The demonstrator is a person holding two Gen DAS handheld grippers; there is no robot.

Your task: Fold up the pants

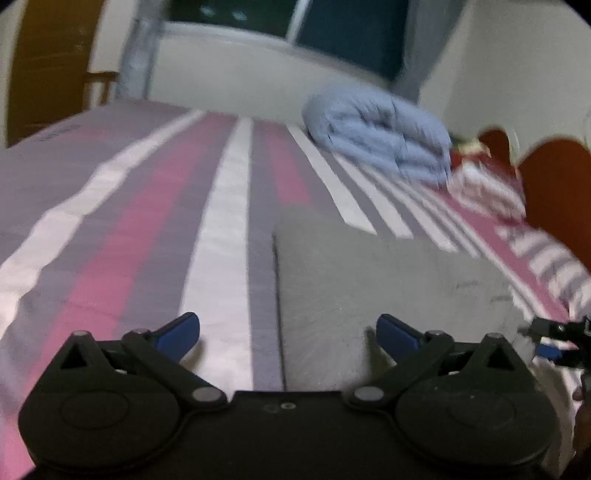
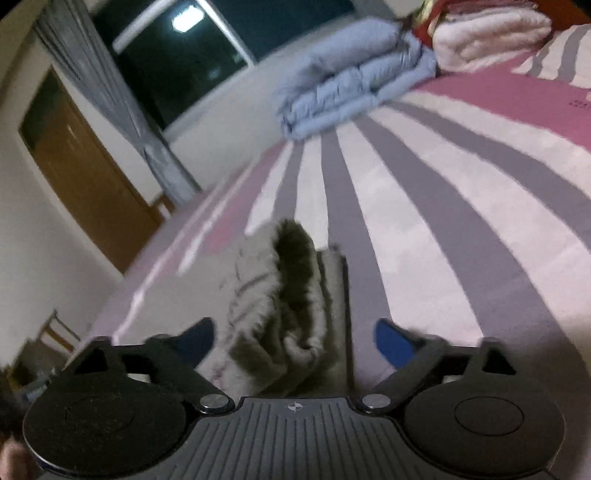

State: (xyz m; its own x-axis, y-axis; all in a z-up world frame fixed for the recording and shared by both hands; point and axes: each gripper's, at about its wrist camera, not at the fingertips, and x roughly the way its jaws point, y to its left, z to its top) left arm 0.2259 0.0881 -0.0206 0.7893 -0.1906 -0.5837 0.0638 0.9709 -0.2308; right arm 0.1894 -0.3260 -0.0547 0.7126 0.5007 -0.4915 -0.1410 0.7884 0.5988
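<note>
The grey pants (image 1: 388,288) lie folded on a bed with a striped sheet (image 1: 229,221) of pink, grey and white bands. In the left wrist view the left gripper (image 1: 288,334) hangs low over the near left edge of the pants, its 2 blue-tipped fingers (image 1: 179,334) spread wide: 1 finger is over the bare sheet and the other over the grey cloth, and nothing is pinched between them. The fold's straight left edge runs up the picture just between the fingers. At the right border of that view a small part of the right gripper (image 1: 557,341) shows beside the pants. In the right wrist view the same pants (image 2: 291,306) appear end-on as a stack of layers with a fuzzy, darker lining showing at the fold, lying between the widely spread fingers of the right gripper (image 2: 295,341); the blue pads (image 2: 395,343) stand clear of the cloth on both sides, so it holds nothing. Both views are somewhat blurred. Further up the bed a folded light blue quilt (image 2: 347,77) sits near the far edge, with a folded white blanket (image 2: 487,33) just beside it. Behind the bed are a dark window (image 2: 177,55), a grey curtain (image 2: 122,110) and a wooden door (image 2: 88,177).
</note>
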